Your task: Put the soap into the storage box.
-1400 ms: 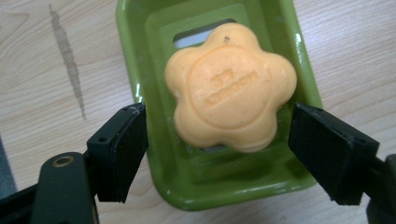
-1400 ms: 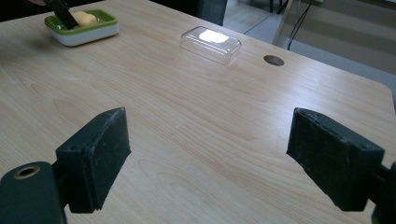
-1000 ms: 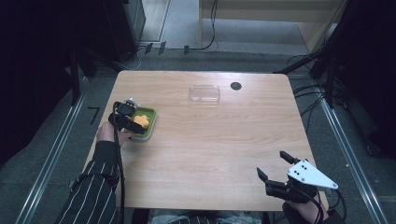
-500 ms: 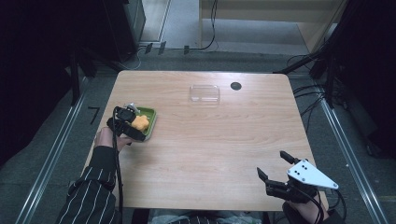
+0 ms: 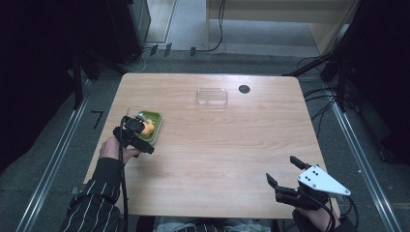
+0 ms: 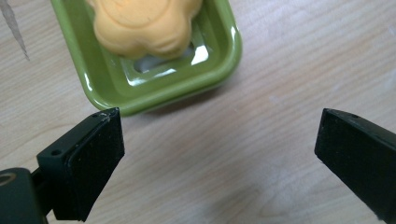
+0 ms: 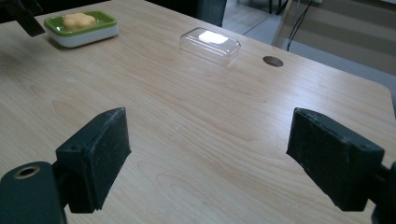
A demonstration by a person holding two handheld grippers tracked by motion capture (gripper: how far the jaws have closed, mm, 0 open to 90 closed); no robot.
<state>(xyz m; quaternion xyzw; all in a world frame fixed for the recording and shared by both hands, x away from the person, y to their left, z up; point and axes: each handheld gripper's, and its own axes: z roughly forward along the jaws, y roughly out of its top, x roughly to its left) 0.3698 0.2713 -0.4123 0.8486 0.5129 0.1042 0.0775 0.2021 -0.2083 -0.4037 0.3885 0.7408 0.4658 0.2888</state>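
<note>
A green soap dish (image 5: 156, 123) with a white base holds an orange flower-shaped soap (image 5: 149, 127) near the table's left edge. My left gripper (image 5: 139, 138) hovers open just on the near side of the dish. In the left gripper view the dish rim (image 6: 154, 95) and the soap (image 6: 144, 23) lie ahead of the wide-apart jaws, with bare wood between them. My right gripper (image 5: 281, 169) stands open and empty at the front right corner. From there the dish (image 7: 81, 29) and the soap (image 7: 78, 19) sit far off to the left.
A clear plastic lid (image 5: 212, 96) lies flat toward the back middle of the wooden table (image 5: 222, 145), also seen as the lid (image 7: 210, 44) ahead of the right gripper. A small dark round hole (image 5: 244, 89) sits just right of it. A striped sleeve (image 5: 94, 203) enters at the bottom left.
My left gripper has drawn back a little from over the dish toward the near edge of the table. The right gripper has stayed still.
</note>
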